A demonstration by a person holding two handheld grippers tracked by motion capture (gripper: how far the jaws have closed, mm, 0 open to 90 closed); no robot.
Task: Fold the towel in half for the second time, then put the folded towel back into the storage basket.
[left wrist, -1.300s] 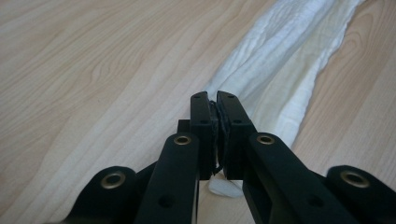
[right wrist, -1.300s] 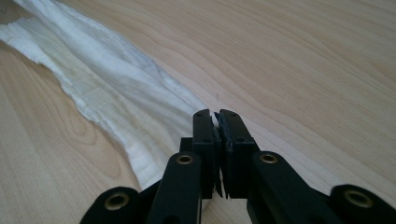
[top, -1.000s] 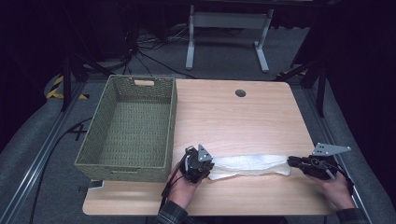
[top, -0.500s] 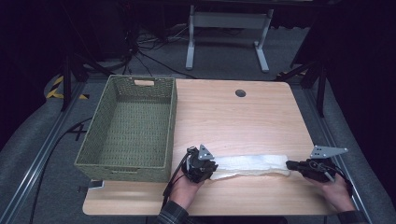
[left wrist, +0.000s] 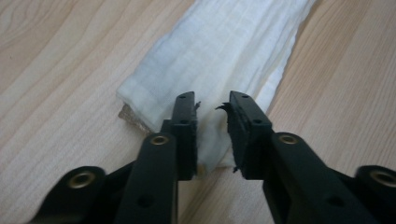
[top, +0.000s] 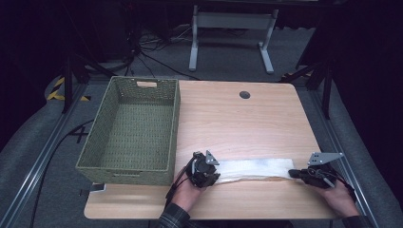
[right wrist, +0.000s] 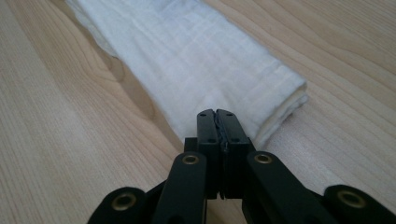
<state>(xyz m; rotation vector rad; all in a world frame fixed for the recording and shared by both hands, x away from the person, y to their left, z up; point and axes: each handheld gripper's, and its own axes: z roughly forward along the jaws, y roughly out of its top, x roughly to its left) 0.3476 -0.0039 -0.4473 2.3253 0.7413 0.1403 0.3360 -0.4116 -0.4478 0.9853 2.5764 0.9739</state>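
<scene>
Cloth (top: 254, 168) folded long on table (top: 247, 123), left claw (left wrist: 212, 105) apart over one end, right claw (right wrist: 218, 115) pinching the other end.

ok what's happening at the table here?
A person works a folded white cloth lying flat near the table's front edge, one claw at each end. The left claw is open, its jaws straddling the cloth's end. The right claw is shut at the other end. A green woven basket sits to the left.
</scene>
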